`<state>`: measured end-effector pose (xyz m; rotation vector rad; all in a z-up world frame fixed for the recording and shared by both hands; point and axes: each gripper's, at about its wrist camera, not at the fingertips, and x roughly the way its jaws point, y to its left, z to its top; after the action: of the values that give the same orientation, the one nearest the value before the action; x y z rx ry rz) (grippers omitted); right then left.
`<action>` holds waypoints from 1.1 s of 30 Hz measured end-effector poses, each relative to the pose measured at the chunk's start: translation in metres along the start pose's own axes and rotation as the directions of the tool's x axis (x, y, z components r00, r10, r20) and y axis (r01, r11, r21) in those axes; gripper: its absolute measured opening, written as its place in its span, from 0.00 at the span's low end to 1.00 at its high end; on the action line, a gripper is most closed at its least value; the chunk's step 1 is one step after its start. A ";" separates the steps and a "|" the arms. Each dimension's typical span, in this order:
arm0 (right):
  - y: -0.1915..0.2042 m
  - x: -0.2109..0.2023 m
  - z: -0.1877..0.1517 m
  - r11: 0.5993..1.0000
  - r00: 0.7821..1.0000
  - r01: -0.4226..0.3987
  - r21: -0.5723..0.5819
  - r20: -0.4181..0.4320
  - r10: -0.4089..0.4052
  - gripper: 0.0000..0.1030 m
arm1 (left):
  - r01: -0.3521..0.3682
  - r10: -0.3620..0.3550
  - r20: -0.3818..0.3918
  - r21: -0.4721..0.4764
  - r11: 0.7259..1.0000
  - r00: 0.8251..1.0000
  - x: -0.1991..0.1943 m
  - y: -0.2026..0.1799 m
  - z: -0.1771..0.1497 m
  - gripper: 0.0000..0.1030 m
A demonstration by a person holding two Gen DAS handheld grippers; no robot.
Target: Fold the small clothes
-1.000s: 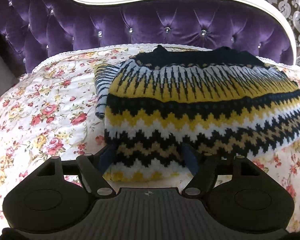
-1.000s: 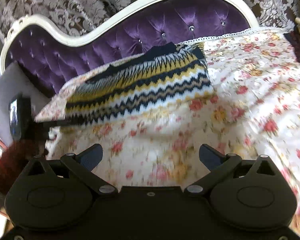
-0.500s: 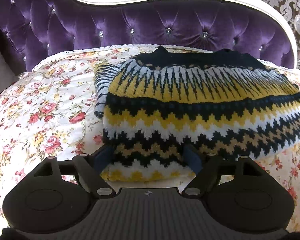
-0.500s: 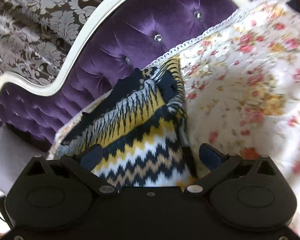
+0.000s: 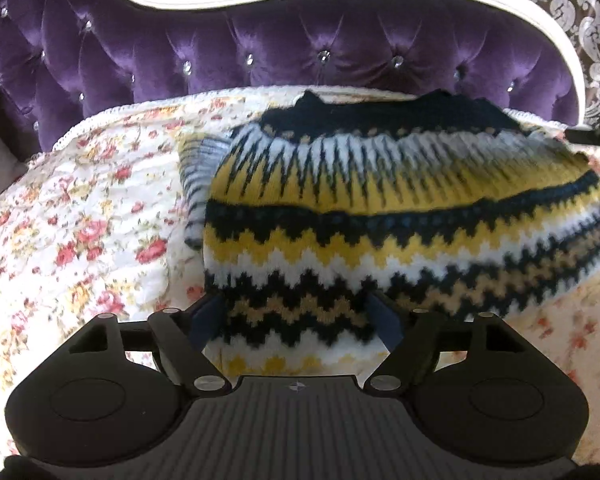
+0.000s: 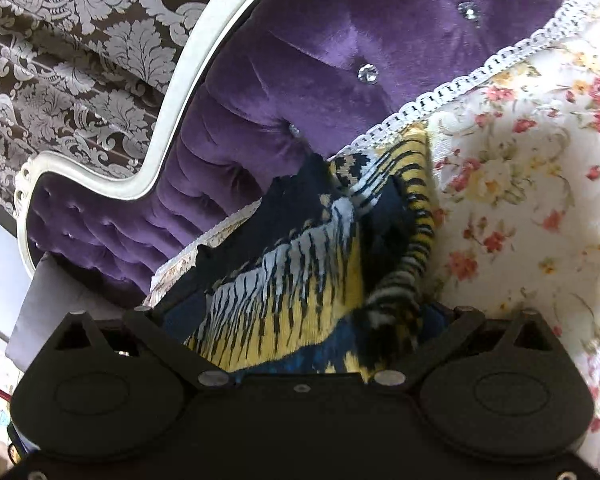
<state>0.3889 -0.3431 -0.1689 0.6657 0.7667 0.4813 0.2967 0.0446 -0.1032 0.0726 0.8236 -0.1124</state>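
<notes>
1. Purple tufted headboard (image 5: 300, 52) with white frame; bed under a flowered bedspread (image 5: 72, 216).
2. Sweater (image 5: 380, 216), knitted, yellow, black and white zigzags: folded, lying near the head edge of the bed.
3. Step, judged: a further fold, both claws set at the sweater's edges.
4. Left claw (image 5: 296, 318): wide, closing slightly, straddling the near hem; firm grip uncertain.
5. Right claw (image 6: 300, 320): wide, knit bunched between its fingers; cannot tell if pinched.
6. Next, judged: close on both edges, lift together, fold over evenly.
</notes>
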 end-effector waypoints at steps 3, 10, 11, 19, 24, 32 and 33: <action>0.002 0.000 -0.001 0.998 0.999 0.031 -0.047 -0.017 -0.031 0.73 | 0.011 -0.011 0.061 0.000 1.000 0.998 -0.012 -0.010 0.019 0.74; -0.011 -0.003 -0.007 0.998 0.999 0.050 -0.028 -0.017 -0.050 0.34 | 0.036 -0.040 0.106 0.039 0.999 0.994 0.009 -0.049 0.075 0.74; -0.009 -0.003 -0.007 0.998 0.998 0.054 -0.039 -0.014 -0.054 0.34 | 0.036 -0.040 0.096 0.049 0.998 0.995 0.017 -0.054 0.079 0.74; -0.002 -0.005 -0.007 0.997 0.998 0.067 -0.050 -0.003 -0.067 0.33 | -0.001 -0.002 0.020 0.102 0.995 1.000 0.092 -0.086 0.073 0.75; 0.013 -0.009 -0.004 0.993 0.995 0.095 -0.074 0.011 -0.095 0.32 | 0.062 -0.062 -0.022 0.031 0.998 0.998 0.094 -0.072 0.082 0.74; 0.085 -0.011 0.006 0.984 0.998 0.065 -0.168 0.021 -0.063 0.31 | 0.094 -0.079 0.102 -0.152 0.984 0.992 0.037 0.004 0.062 0.70; 0.098 -0.008 0.007 0.982 0.998 0.054 -0.180 0.017 -0.052 0.31 | 0.085 -0.068 0.107 -0.159 0.984 0.992 0.030 0.014 0.056 0.70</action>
<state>0.3738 -0.2825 -0.0934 0.4781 0.7185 0.4909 0.3600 0.0506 -0.0872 -0.1184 0.7321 -0.1198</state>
